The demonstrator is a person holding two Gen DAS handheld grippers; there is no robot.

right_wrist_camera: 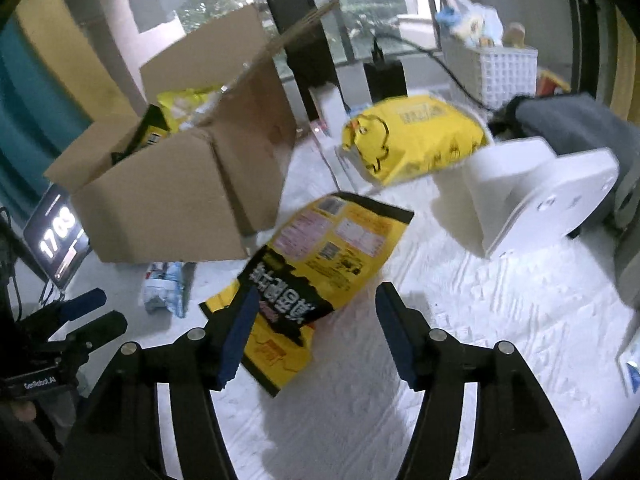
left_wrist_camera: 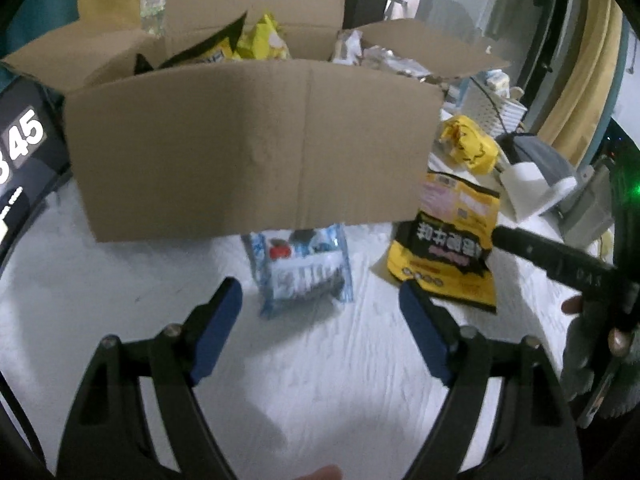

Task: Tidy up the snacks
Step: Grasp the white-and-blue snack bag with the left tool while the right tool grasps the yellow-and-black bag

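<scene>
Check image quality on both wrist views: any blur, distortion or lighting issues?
Left wrist: motion blur smears the blue-white packet and white tabletop; fisheye bends the cardboard box flap; dark vignette in the corners. Right wrist: yellow-black snack bag print is smeared, the bright window washes out the background, light is dim and flat, with no harsh glare.

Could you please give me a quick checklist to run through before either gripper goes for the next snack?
1. Left gripper open, nothing between the fingers: ok.
2. Right gripper open around the yellow-and-black chip bag: ok; contact cannot tell.
3. Blue-and-white snack packet ahead of the left gripper, partly under a box flap: ok.
4. Cardboard box open, with room left: cannot tell.
5. Yellow duck-print bag out on the table: not ok.
</scene>
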